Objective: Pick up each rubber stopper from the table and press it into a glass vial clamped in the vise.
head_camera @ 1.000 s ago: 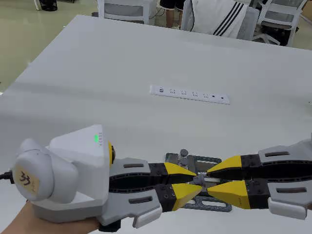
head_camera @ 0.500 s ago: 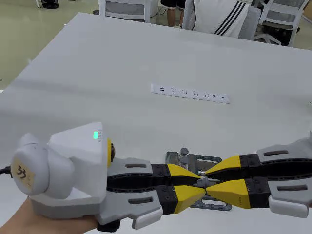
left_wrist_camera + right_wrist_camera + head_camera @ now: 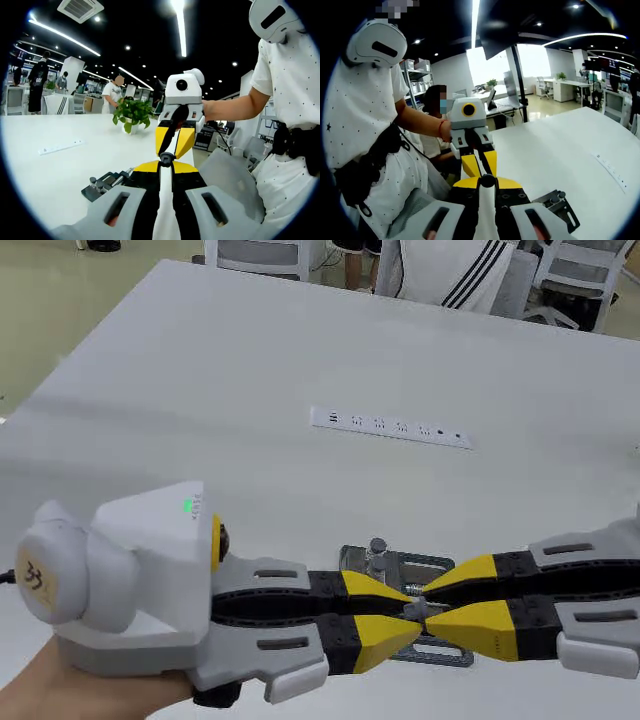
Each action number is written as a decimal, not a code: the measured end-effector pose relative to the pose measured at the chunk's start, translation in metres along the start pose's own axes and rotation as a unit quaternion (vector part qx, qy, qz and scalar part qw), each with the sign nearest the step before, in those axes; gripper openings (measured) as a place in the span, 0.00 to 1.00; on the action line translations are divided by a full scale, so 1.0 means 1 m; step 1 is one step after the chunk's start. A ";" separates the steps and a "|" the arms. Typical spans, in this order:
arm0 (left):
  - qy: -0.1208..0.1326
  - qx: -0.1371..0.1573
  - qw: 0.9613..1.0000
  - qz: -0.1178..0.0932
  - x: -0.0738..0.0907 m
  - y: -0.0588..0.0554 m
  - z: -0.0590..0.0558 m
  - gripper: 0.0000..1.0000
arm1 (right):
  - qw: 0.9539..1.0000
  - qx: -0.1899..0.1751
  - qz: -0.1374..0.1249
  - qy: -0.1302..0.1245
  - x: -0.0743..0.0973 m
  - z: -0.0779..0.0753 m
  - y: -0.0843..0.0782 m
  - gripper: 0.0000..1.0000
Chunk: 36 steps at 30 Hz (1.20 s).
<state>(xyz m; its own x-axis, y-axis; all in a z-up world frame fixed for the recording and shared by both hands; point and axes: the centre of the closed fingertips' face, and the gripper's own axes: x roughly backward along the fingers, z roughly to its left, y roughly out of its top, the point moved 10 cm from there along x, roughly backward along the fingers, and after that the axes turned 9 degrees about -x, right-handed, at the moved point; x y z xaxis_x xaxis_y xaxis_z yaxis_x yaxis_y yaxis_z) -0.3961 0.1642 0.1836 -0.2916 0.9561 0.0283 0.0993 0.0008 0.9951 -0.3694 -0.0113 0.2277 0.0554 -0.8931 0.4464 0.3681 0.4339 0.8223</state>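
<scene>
White table (image 3: pixel 250 370), power strip (image 3: pixel 390 427), bright office

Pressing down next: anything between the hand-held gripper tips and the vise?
Nothing visible: the left hand-held gripper and right hand-held gripper meet tip to tip at a small dark piece just above the vise.

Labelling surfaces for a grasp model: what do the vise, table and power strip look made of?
Vise: probably metal, grey with a dull sheen. Table: smooth white top, perhaps laminate, softly reflective. Power strip: likely white plastic, moulded sockets.
</scene>
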 end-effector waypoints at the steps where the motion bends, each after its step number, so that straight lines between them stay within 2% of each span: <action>1: 0.001 -0.001 1.000 0.001 0.000 0.000 0.000 0.04 | 1.000 -0.001 0.001 0.000 0.000 0.000 0.000 0.05; 13: 0.010 0.001 1.000 0.009 0.001 -0.007 0.000 0.04 | 1.000 -0.011 0.015 -0.006 -0.006 -0.004 -0.004 0.05; 22: 0.019 0.004 1.000 0.010 0.004 -0.012 0.003 0.09 | 0.999 -0.015 0.029 -0.011 -0.006 -0.013 -0.002 0.05; 29: 0.044 0.001 0.999 0.021 0.012 -0.020 0.011 0.17 | 0.998 -0.019 0.044 -0.036 -0.006 -0.025 0.004 0.05; 33: 0.062 -0.006 0.998 0.029 0.017 -0.025 0.017 0.24 | 0.995 -0.013 0.076 -0.069 -0.008 -0.038 0.005 0.05; 36: 0.073 -0.012 0.997 0.037 0.020 -0.029 0.021 0.27 | 0.992 -0.012 0.095 -0.085 -0.011 -0.047 0.007 0.05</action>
<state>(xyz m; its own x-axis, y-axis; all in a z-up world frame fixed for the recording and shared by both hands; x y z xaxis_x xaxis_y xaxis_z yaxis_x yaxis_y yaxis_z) -0.3848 0.1891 0.1535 -0.4197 0.9007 0.1126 0.1028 -0.0761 0.9918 -0.3236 -0.0036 0.2120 -0.0316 -0.7614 0.6475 0.3877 0.5878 0.7101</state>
